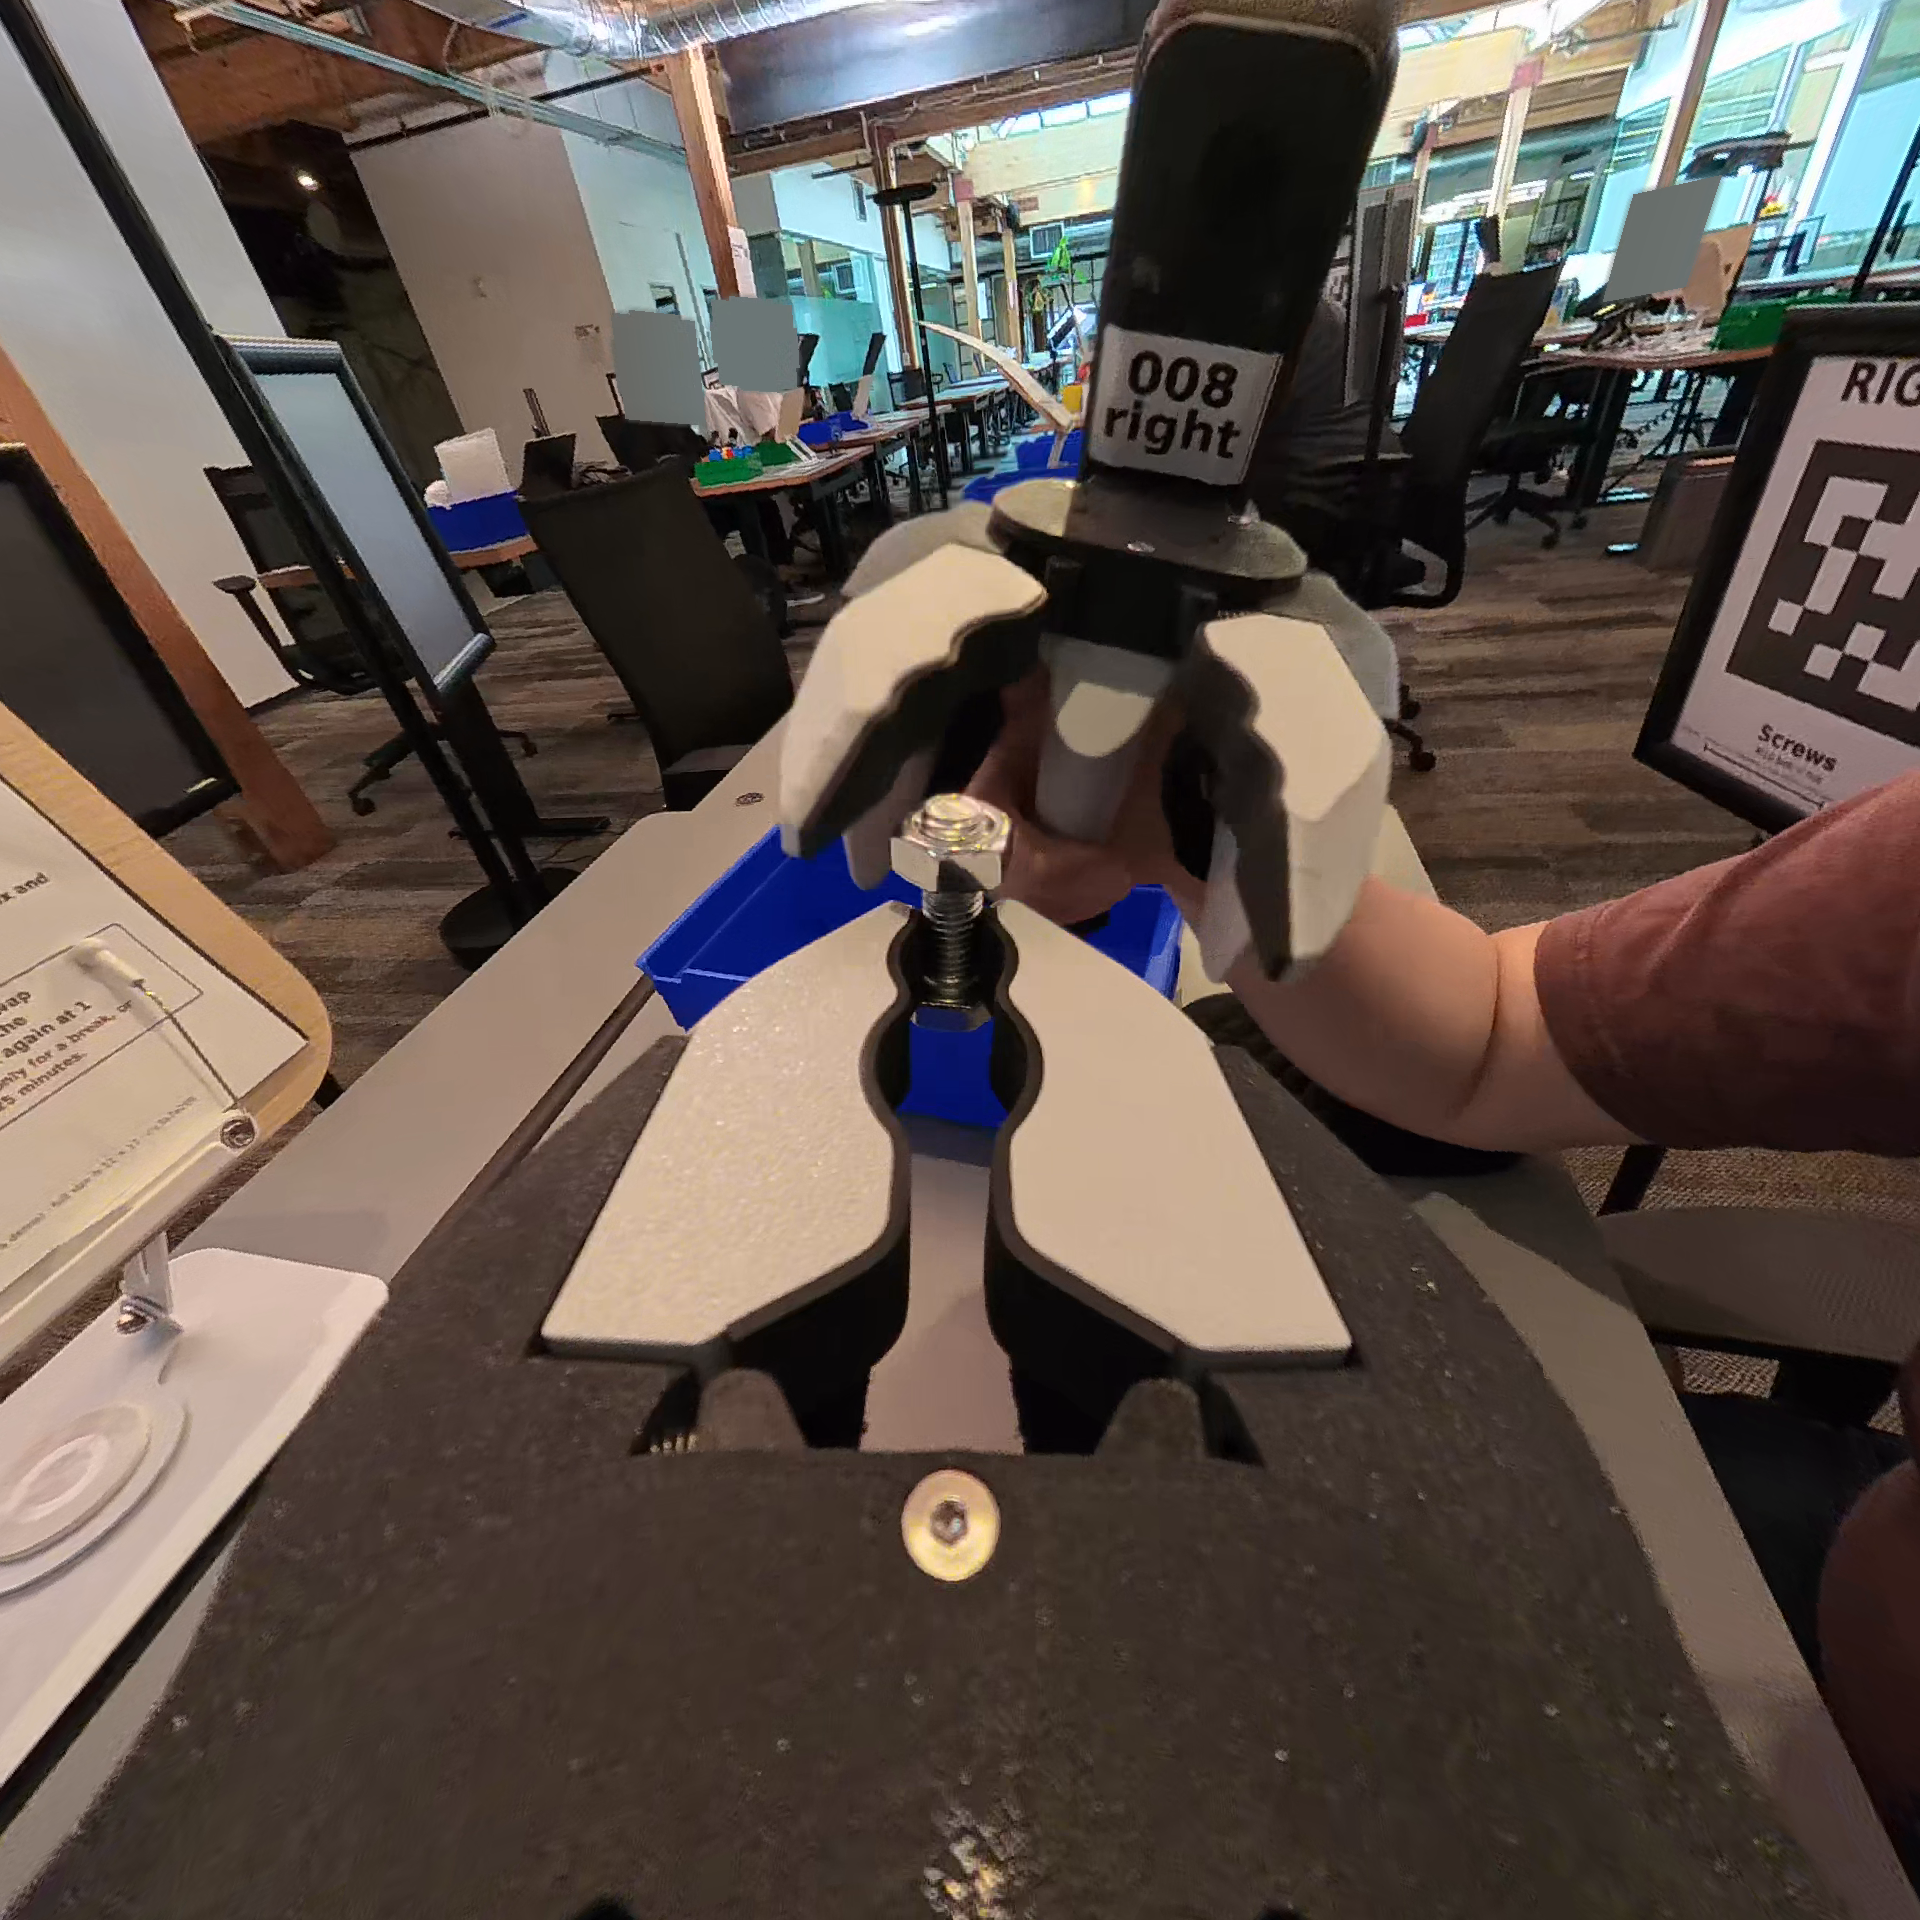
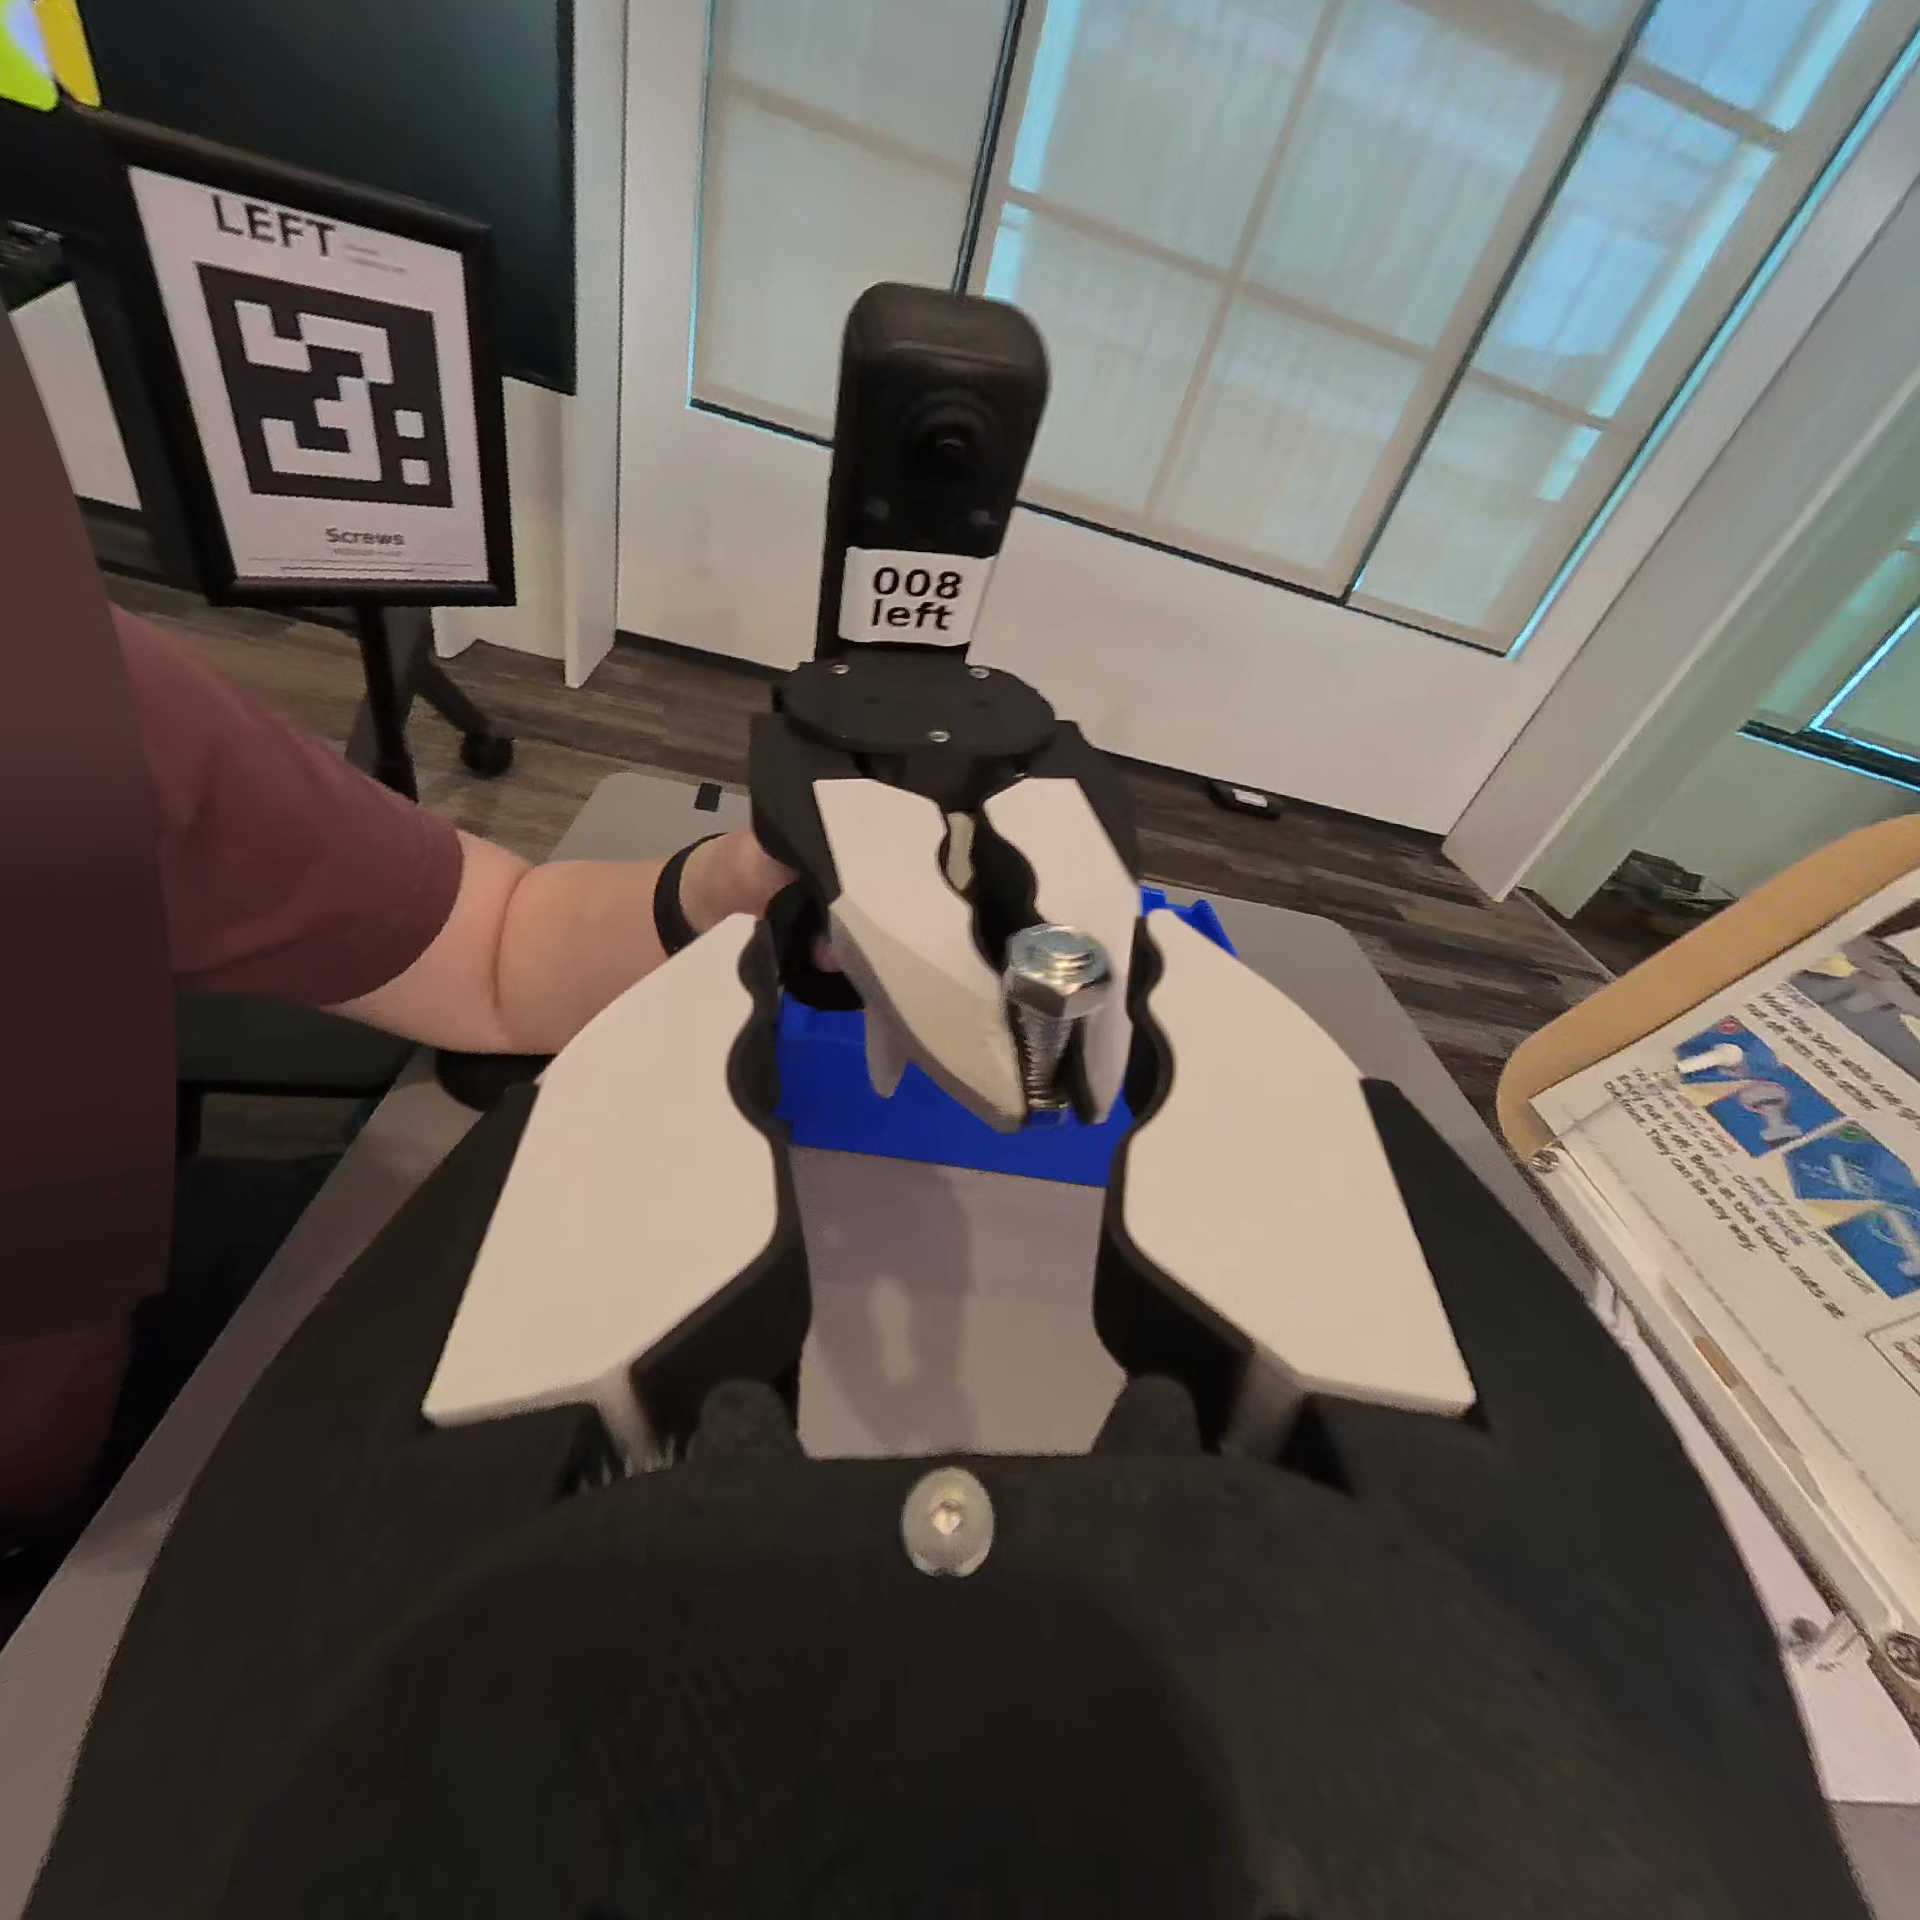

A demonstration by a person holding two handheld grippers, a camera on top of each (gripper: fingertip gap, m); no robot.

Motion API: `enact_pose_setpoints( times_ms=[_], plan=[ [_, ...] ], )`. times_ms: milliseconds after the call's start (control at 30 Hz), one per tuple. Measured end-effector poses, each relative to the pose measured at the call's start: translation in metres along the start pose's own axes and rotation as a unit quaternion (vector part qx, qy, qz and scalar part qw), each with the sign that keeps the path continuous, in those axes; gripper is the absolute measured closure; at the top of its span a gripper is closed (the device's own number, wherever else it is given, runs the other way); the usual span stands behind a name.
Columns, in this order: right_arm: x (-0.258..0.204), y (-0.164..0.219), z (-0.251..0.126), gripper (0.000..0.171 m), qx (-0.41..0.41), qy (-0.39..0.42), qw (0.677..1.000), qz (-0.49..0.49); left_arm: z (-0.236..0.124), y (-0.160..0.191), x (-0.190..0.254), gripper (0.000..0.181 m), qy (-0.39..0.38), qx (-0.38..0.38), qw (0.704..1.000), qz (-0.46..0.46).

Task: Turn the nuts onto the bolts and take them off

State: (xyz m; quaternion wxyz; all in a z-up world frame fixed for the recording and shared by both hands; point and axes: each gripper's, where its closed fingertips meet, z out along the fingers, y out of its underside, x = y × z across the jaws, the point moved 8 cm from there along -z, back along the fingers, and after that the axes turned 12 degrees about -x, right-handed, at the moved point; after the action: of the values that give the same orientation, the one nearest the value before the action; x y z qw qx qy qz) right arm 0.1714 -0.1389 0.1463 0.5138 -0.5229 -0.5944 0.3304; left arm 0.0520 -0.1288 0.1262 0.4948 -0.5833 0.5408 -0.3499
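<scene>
Fingers of the left gripper point(image 1: 948, 940) clenched the upright bolt point(image 1: 948, 935); its nut point(image 1: 950, 844) sat at top. At two o'clock, the right gripper point(image 1: 1049, 873) hung released above a blue bin point(image 1: 727, 935).

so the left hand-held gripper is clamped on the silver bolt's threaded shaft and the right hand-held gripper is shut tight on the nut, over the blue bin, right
Not quite. The left hand-held gripper does clamp the silver threaded bolt over the blue plastic bin, but the right hand-held gripper is open: in the left wrist view its fingers stand spread near the silver hex nut without closing on it.
</scene>
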Motion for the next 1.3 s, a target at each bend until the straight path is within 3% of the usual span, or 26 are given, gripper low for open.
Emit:
enact_pose_setpoints(
  times_ms=[67,100,133,167,267,467,1167,1300],
  plan=[
    [-0.002,0.000,-0.002,0.100,-0.016,0.001,1.000,-0.006,-0.003,0.000,-0.004,0.172,-0.012,0.003,1.000,-0.006],
    [-0.002,-0.001,-0.006,0.105,-0.024,0.007,1.000,-0.009,-0.005,0.000,-0.006,0.172,-0.016,0.006,1.000,-0.012],
    [-0.005,-0.002,-0.013,0.127,-0.027,-0.006,0.999,-0.016,-0.008,0.000,-0.009,0.172,-0.019,0.010,1.000,-0.019],
    [-0.007,-0.005,-0.020,0.133,-0.012,-0.027,0.999,-0.016,-0.011,-0.001,-0.011,0.172,-0.025,0.016,0.999,-0.028],
    [-0.001,-0.013,-0.033,0.136,0.045,-0.009,0.999,0.025,-0.014,-0.002,-0.013,0.172,-0.007,0.026,0.999,-0.039],
    [0.019,-0.002,-0.023,0.151,0.043,0.023,0.995,0.087,-0.006,0.000,-0.006,0.172,0.000,0.001,1.000,-0.022],
    [0.017,0.006,-0.008,0.161,-0.003,-0.004,0.995,0.104,0.002,0.003,-0.002,0.172,0.010,-0.026,1.000,-0.007],
    [0.021,0.008,-0.009,0.162,0.003,0.004,0.994,0.111,0.004,0.003,-0.002,0.149,-0.011,-0.032,0.999,0.001]
  ],
)
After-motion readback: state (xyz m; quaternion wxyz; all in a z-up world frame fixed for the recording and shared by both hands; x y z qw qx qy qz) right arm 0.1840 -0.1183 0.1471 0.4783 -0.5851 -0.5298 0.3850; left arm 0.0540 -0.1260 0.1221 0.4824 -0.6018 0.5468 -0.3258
